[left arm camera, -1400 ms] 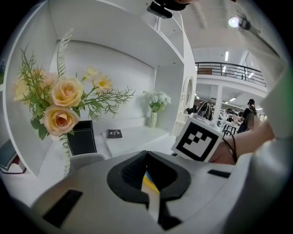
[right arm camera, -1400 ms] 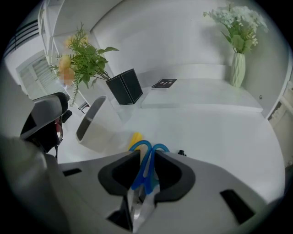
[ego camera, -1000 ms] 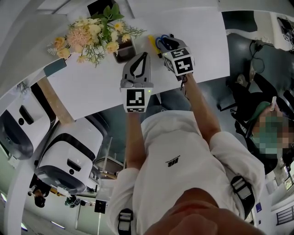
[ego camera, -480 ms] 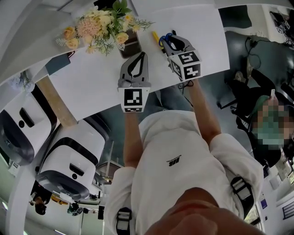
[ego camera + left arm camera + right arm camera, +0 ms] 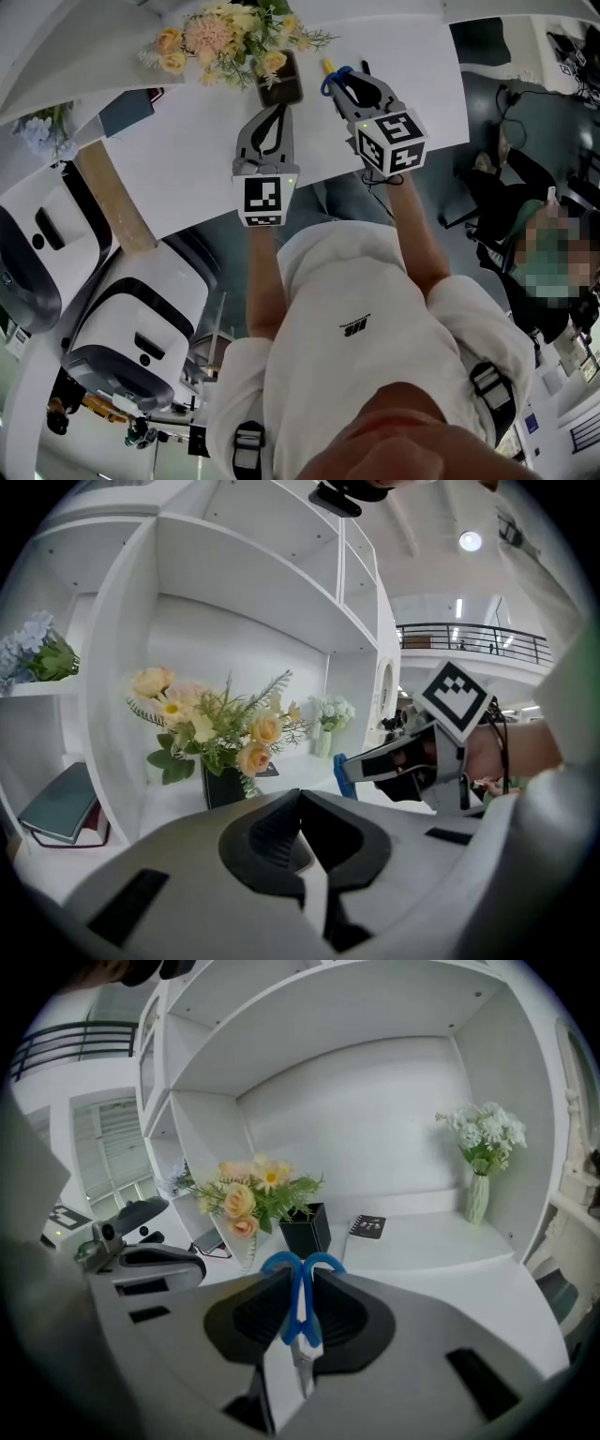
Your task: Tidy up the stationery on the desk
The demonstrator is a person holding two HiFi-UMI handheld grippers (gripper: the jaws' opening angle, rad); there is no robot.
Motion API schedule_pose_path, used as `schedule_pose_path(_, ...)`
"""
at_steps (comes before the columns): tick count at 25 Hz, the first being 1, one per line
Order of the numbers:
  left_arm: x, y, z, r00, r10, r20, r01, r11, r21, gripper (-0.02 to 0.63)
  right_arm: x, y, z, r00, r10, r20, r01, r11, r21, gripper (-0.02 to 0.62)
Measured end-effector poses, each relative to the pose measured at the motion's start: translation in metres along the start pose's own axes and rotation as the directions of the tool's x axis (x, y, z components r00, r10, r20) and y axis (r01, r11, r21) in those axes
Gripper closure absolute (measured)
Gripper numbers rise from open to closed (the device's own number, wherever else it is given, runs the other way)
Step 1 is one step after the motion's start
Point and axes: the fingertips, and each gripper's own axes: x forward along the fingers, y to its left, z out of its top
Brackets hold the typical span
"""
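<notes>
you are lifting the right gripper (image 5: 350, 84) clear of the worktop (image 5: 187, 159), blue scissors (image 5: 300, 1312) clamped in it (handles pointing far), likely bound for the black pot (image 5: 305, 1229); the left gripper (image 5: 273, 112) is trailing along closed and empty.

White short-sleeved shirt (image 5: 375, 291) with small black print (image 5: 352, 328), perhaps dark harness buckles (image 5: 494, 384).

White desk (image 5: 187, 159) with black pot (image 5: 282, 82)
</notes>
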Motion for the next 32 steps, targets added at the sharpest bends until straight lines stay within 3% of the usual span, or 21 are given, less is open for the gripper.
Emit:
schedule_pose_path(12, -0.022, 0.02, -0.001, 1.0, 0.016, 0.016, -0.015, 1.0, -0.01, 0.606, 0.011, 0.049, 0.038, 0.987, 0.112, 0.116, -0.109, 0.993, -0.032, 0.54)
schedule_pose_path(23, -0.032, 0.038, -0.005, 1.0, 0.008, 0.024, -0.008, 1.0, -0.021, 0.606, 0.036, 0.085, 0.053, 0.971, 0.166, 0.171, -0.15, 0.983, -0.105, 0.54)
schedule_pose_path(32, -0.034, 0.05, -0.012, 1.0, 0.014, 0.005, -0.014, 0.999, -0.029, 0.606, 0.061, 0.093, 0.033, 0.978, 0.165, 0.131, -0.148, 0.98, -0.131, 0.538)
